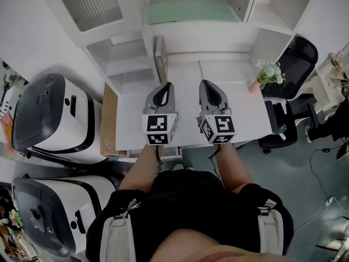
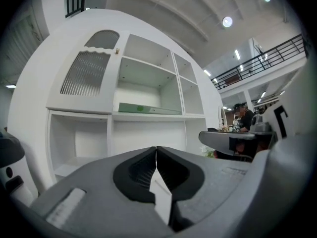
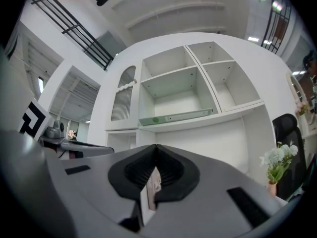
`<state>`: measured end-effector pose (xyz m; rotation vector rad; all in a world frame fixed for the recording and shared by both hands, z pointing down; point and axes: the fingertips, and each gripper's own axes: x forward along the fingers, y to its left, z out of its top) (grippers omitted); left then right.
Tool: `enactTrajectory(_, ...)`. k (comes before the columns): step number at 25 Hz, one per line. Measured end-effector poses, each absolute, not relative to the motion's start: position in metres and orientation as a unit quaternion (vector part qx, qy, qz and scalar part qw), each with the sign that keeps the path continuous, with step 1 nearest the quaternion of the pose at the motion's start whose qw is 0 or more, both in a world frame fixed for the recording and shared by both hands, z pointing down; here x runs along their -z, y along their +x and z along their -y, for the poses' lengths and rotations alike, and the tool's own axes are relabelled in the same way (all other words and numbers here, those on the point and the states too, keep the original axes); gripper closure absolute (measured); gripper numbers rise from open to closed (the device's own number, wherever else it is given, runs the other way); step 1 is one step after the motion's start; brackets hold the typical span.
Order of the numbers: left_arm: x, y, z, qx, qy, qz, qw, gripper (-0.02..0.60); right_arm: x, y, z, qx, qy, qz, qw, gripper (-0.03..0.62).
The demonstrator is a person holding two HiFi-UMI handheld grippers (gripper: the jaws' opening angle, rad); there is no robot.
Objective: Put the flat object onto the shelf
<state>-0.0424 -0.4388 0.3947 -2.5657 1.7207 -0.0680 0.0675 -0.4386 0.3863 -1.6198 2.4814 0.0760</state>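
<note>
Person point(image 1: 191, 212) at the desk point(image 1: 245, 108), carrying nothing. Shelf unit point(image 1: 196, 37) is ahead. Green flat object point(image 1: 191, 9) lies flat on its middle shelf, so placement looks done. Left gripper point(image 2: 156, 150) and right gripper point(image 3: 156, 148): both 2 pressed together, empty, over the desk, well apart from the shelf. 1 thin upright item point(image 1: 160, 59) stands on the desk, possibly another flat object; unclear.
</note>
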Motion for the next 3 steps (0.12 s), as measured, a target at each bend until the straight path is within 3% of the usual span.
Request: enactTrajectory(3, -0.3898, -0.0379, 0.4364, 0.014, -0.836, -0.549, 0.024, 0.565, -0.3838, 0.0645, 0.4369, -0.026, -0.543, -0.834, 0.093, 0.594)
